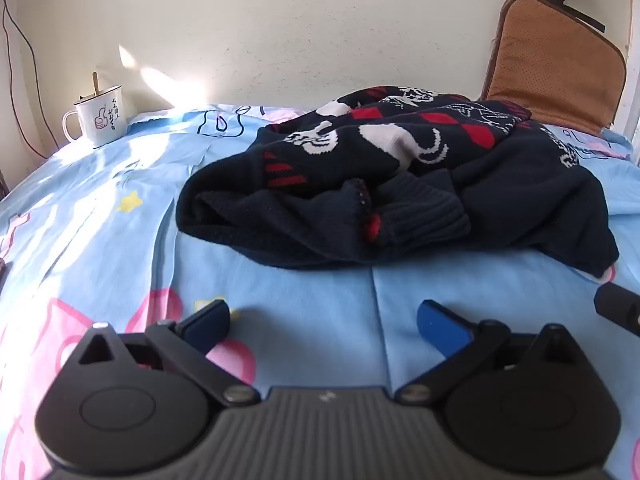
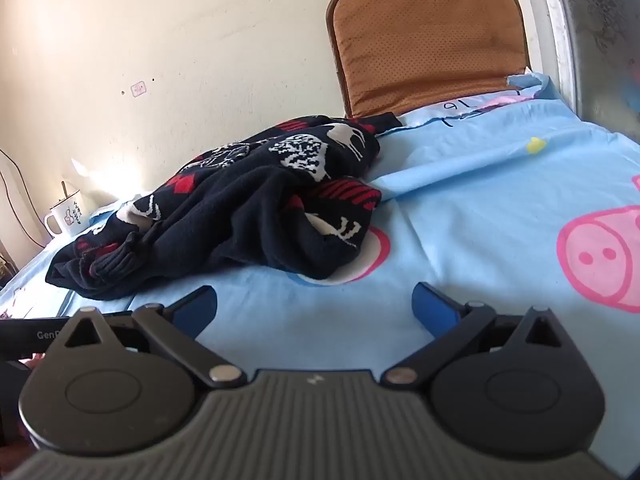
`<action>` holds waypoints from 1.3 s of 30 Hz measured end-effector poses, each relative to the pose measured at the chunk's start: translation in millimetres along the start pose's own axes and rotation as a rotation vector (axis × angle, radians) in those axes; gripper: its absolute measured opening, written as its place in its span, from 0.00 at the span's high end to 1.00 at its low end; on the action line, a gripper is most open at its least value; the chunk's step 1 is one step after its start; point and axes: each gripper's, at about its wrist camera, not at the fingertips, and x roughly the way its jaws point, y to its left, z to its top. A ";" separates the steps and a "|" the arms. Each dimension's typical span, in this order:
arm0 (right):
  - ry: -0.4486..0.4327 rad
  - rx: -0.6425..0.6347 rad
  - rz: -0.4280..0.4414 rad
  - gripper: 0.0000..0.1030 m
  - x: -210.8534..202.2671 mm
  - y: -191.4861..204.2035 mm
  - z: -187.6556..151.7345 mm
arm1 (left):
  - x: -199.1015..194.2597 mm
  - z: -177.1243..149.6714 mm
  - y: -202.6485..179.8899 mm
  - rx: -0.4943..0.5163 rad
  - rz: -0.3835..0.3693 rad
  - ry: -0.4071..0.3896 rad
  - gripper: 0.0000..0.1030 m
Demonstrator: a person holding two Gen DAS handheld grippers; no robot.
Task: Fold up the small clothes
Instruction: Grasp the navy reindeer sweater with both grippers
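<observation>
Left wrist view: left gripper (image 1: 322, 322) low over blue cartoon sheet (image 1: 100, 216), jaws spread wide, nothing between blue pads (image 1: 440, 330). Dark navy sweater (image 1: 400, 184) with red and white pattern, crumpled in a heap mid-bed, well ahead of the fingertips, ribbed cuff (image 1: 424, 216) on top facing camera. White enamel mug (image 1: 100, 116) at far left by the wall, stick standing inside it. Brown cushion (image 1: 556, 64) leaning upright on wall behind sweater. Black tip of other gripper (image 1: 618, 308) at right edge.

Right wrist view: right gripper (image 2: 314, 306) also low over sheet (image 2: 480, 208), jaws spread, empty. Sweater (image 2: 248, 208) ahead and left, apart from fingers. Pink pig print (image 2: 600, 260) and window frame (image 2: 560, 28) on right, seen here only. Mug (image 2: 66, 214) tiny at far left, contents unclear. Cushion (image 2: 432, 44) upright at back.
</observation>
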 end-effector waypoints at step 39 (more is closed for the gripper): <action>-0.211 -0.667 0.177 0.89 64.9 153.1 113.8 | -30.0 -15.8 67.9 -0.119 -0.193 -0.226 0.00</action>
